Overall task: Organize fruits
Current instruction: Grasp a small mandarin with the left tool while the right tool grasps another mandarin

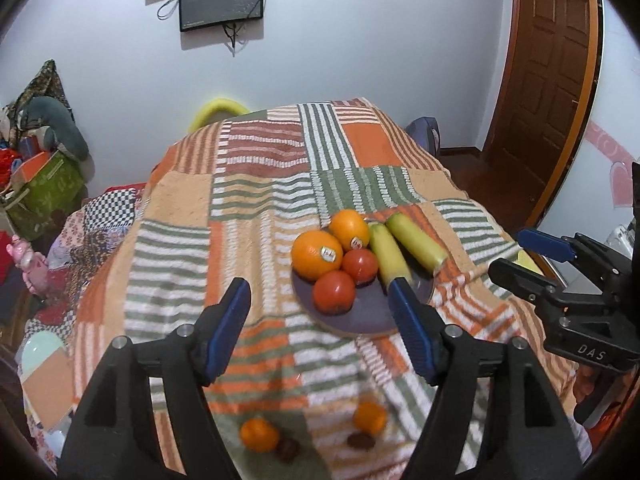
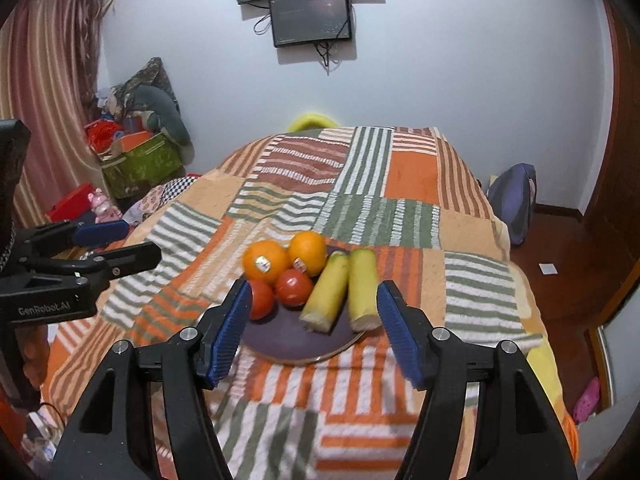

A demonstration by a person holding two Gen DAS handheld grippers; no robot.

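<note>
On the far left, a green box (image 2: 140, 164) of clutter is sitting on the floor against the wall, below a striped curtain (image 2: 48, 92), crowding that side of the bed. The patchwork blanket (image 1: 248, 200) is covering the bed, its left edge dropping toward a checkered cloth (image 1: 108, 212); the left half of the blanket is lying bare, giving open room there.

The left gripper (image 1: 320, 320) is hovering above the blanket with its jaws apart and nothing between them. Near the blanket's front edge, two small oranges (image 1: 259, 434) are lying well apart from the plate, each with a small dark fruit (image 1: 288, 449) just beside it.

The purple plate (image 2: 288, 340) is sitting right of the middle, holding two large oranges (image 2: 266, 266), two tomatoes (image 2: 294, 286) and two cut yellow-green pieces (image 2: 326, 290), all touching.

The right gripper (image 2: 312, 328) is hanging over the plate's near rim, jaws apart, gripping nothing.

To the right, the blanket is falling away to a wooden floor (image 2: 560, 240), with a backpack (image 2: 514, 204) by the bed's far corner and a brown door (image 1: 540, 60) beyond.
</note>
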